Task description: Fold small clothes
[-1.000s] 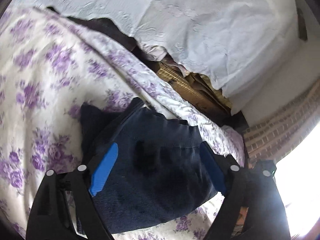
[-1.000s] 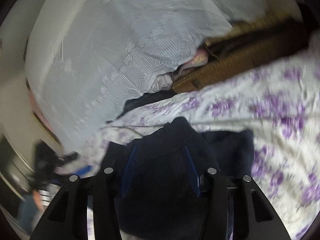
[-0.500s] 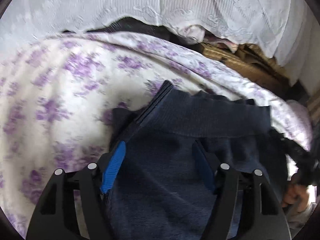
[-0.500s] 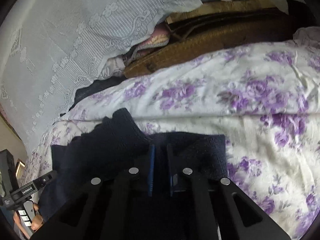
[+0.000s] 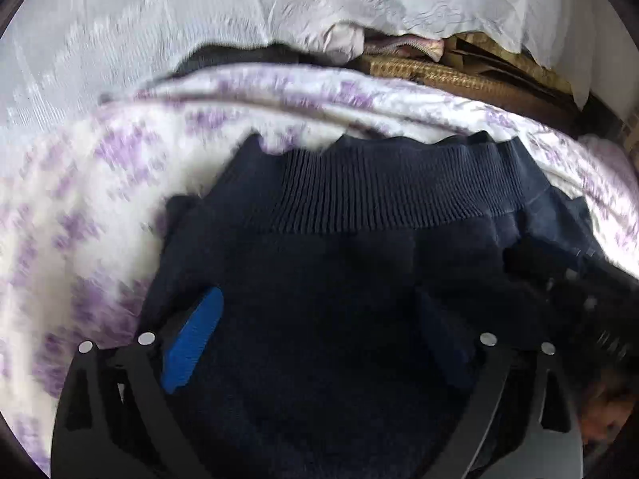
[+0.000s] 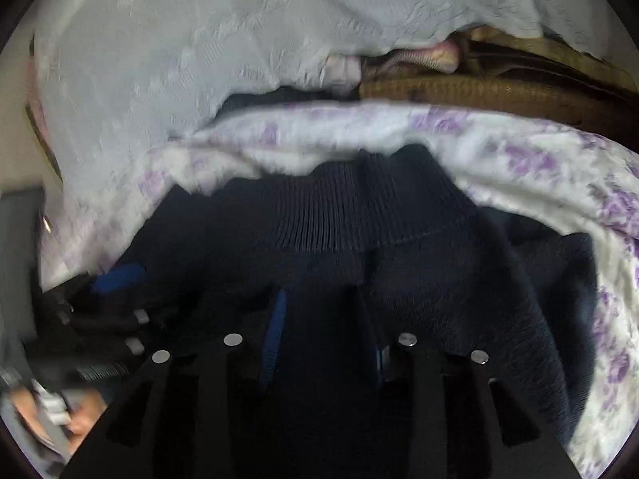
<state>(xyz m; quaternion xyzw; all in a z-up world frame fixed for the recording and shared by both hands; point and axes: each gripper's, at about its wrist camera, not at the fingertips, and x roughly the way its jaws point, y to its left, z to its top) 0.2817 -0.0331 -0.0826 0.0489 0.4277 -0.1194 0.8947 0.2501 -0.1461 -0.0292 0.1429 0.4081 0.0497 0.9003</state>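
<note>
We are working over a bed covered by a white sheet with purple flowers (image 5: 100, 207), and a pale embossed cloth (image 5: 159, 20) is draping across the far side from ten to two o'clock. At one o'clock in both views a woven straw-coloured mat (image 6: 499, 92) is lying behind the sheet's edge.

The dark navy knit garment (image 5: 339, 279) is lying on the sheet, filling the lower middle of both views, with its ribbed band (image 5: 379, 191) running across at twelve o'clock. We are judging it to be light, thick and very soft: it is bunching and drooping rather than holding any edge, so it will be sagging wherever we are not supporting it. The fleecy body looks grippy, not slippery, and nothing about it seems fragile. The ribbed band is looking like the firmest, most readable line, so we would be taking hold at its two ends.

The left gripper (image 5: 319, 339) has just been opening and its jaws are standing spread wide over the cloth, pads not pressing. The right gripper (image 6: 327, 339) has just been opening too; its jaws are standing partly apart with navy cloth between them, seemingly slack rather than pinched.
</note>
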